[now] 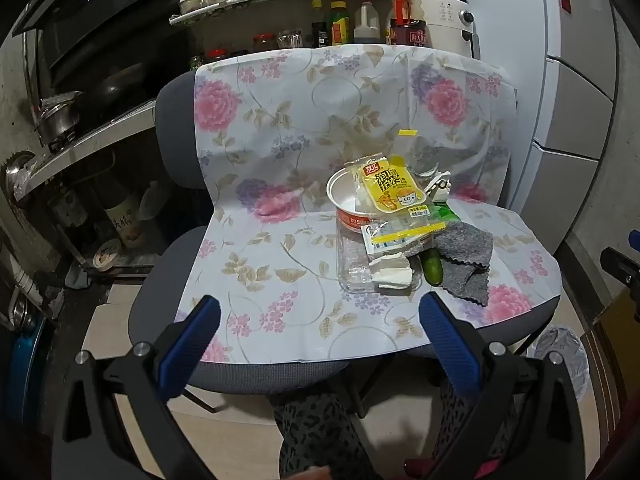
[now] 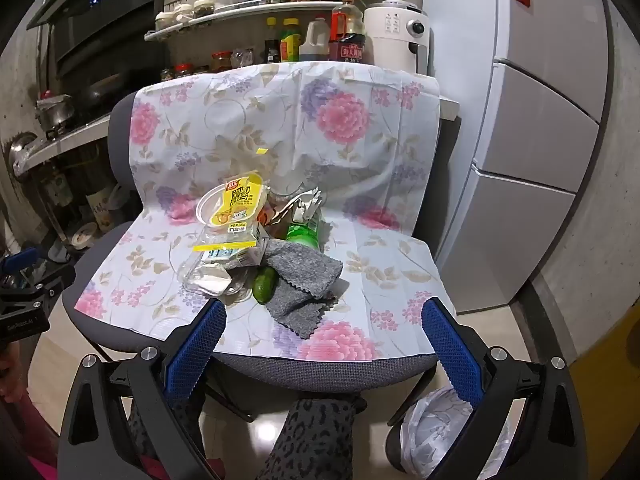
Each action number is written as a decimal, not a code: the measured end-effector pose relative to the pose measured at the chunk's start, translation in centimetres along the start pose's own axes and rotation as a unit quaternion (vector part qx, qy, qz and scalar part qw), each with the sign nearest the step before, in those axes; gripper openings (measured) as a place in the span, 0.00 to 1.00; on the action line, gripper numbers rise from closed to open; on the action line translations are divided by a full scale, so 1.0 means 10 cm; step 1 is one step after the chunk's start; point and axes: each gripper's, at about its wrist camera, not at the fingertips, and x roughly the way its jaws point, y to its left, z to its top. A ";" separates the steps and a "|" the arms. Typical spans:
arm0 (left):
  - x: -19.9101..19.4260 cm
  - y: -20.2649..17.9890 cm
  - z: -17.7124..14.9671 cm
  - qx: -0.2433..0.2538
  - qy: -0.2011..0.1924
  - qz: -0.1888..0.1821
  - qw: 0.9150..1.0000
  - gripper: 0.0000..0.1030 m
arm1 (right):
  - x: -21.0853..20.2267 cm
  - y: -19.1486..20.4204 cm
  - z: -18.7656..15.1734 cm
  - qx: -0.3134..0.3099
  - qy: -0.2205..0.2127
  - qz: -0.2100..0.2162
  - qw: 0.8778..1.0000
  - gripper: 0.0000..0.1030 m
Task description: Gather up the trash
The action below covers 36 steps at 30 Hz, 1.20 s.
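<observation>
A heap of trash lies on a chair seat covered by a flowered cloth (image 1: 280,264) (image 2: 384,264): a white paper bowl (image 1: 344,200) (image 2: 208,208), a yellow snack wrapper (image 1: 392,190) (image 2: 240,200), a clear plastic bottle (image 1: 354,264), a small white box (image 2: 236,254), a green bottle (image 2: 306,232), a cucumber (image 1: 433,266) (image 2: 265,284) and a grey rag (image 1: 466,256) (image 2: 306,284). My left gripper (image 1: 320,320) is open and empty, in front of the seat's edge. My right gripper (image 2: 324,320) is open and empty, just short of the cucumber and rag.
A bin lined with a white bag (image 2: 444,432) (image 1: 564,356) stands on the floor at the chair's right front. A fridge (image 2: 540,140) is to the right. A shelf of bottles and jars (image 2: 280,40) and a stove (image 1: 80,120) are behind and left.
</observation>
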 end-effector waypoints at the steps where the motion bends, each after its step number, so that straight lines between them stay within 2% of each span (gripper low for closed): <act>1: 0.00 0.00 0.00 0.000 0.000 0.000 1.000 0.94 | 0.00 0.00 0.00 0.000 -0.001 0.000 1.000 0.94; 36: 0.00 0.10 -0.01 -0.006 -0.001 -0.001 1.000 0.94 | 0.01 0.00 -0.02 -0.001 -0.001 -0.002 1.000 0.94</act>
